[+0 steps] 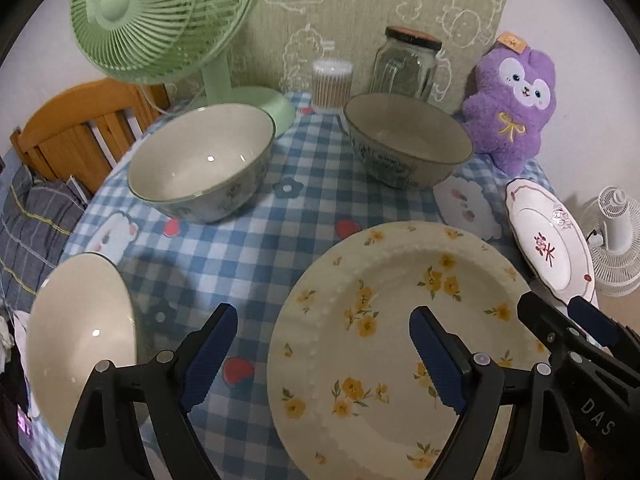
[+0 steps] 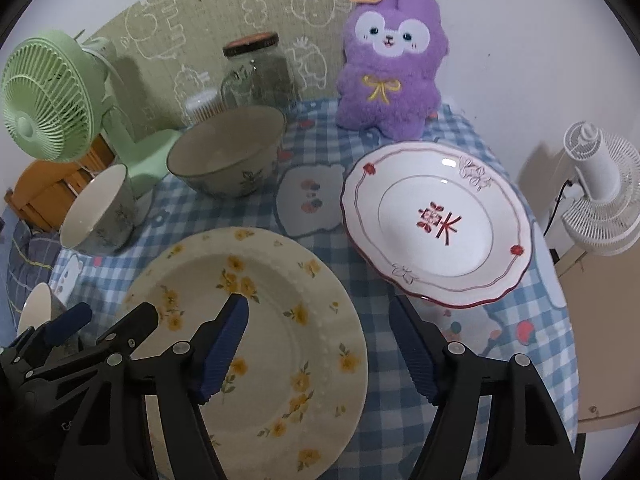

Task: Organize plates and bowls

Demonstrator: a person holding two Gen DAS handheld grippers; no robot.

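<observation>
Plates first: the yellow-flowered plate [image 1: 404, 344] lies flat on the checked tablecloth [image 1: 256, 216] at the near edge, and the red-trimmed plate [image 2: 436, 224] lies to its right, a little farther off and apart from it. We hold the left gripper [image 1: 324, 356] spread wide with nothing between its fingers, straddling the flowered plate's left rim from above. Our right gripper [image 2: 320, 348] is likewise released and empty, its jaws astride that plate's right rim.

Three bowls sit apart: the near-left bowl [image 1: 80, 332], the middle bowl [image 1: 204, 164] and the far bowl [image 1: 404, 144]. All look empty. Behind them the glass jar [image 1: 404, 64] appears empty too, while the small clear tub [image 1: 332, 84] holds what look like cotton swabs.

We judge the main risk to be the flat plate: a glazed rim pinched off-centre could slip or tip, and both grippers crowding one plate could knock each other.
</observation>
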